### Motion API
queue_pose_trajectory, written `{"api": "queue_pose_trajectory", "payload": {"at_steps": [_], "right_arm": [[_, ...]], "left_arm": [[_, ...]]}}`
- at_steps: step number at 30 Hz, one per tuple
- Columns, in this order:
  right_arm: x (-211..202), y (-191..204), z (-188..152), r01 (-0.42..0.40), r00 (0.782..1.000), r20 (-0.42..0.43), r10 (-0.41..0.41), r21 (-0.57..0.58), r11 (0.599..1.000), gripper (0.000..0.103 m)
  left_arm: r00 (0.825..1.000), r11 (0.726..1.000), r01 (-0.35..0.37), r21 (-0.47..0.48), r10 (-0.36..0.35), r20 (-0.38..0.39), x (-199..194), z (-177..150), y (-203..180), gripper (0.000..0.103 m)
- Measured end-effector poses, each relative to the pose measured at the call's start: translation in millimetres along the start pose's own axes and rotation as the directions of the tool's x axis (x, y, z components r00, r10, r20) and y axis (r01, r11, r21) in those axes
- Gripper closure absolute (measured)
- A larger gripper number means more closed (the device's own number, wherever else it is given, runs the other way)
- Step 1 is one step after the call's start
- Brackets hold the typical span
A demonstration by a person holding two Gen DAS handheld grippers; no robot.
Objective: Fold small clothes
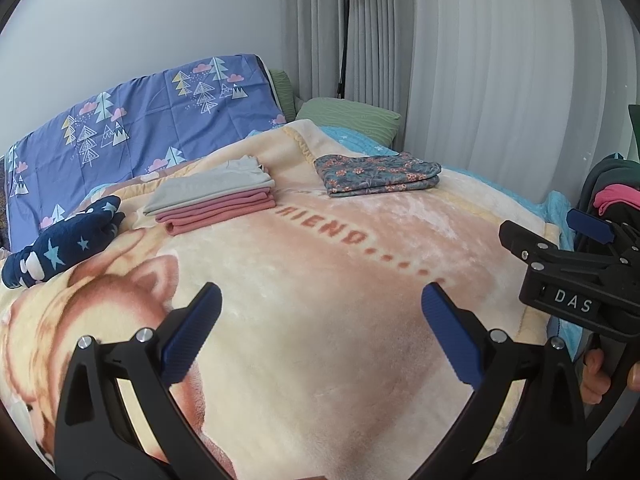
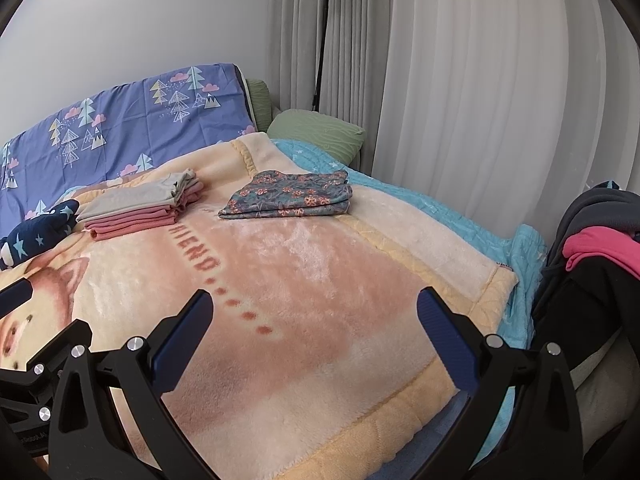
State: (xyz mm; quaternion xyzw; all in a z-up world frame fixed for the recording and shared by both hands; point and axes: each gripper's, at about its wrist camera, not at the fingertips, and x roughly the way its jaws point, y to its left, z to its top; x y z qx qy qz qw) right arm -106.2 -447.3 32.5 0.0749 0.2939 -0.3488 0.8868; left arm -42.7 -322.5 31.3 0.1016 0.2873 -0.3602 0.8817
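Fetching next: unfolded clothes pile (image 2: 600, 240), off the right edge of the blanket (image 2: 304, 264); pink top layer likeliest pick
Left gripper (image 1: 320, 328): spread wide, empty, above blanket's near half
Right gripper (image 2: 312, 332): spread wide, empty, nearest the pile
Done: folded stack (image 1: 212, 196) and floral piece (image 1: 376, 174) at blanket's far end
Advice: pinch one garment only; spread flat mid-blanket
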Motion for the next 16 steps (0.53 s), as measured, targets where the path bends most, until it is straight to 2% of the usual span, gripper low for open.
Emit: {"api": "queue_pose_trajectory", "payload": {"at_steps": [16], "right_arm": [[1.7, 0.5, -1.1, -0.001, 1.0, -0.003, 0.001, -0.005, 1.0, 0.001]], "left_arm": [[1.0, 1.0, -0.001, -0.001, 0.001, -0.007, -0.3, -3.5, 1.2, 0.002]]}}
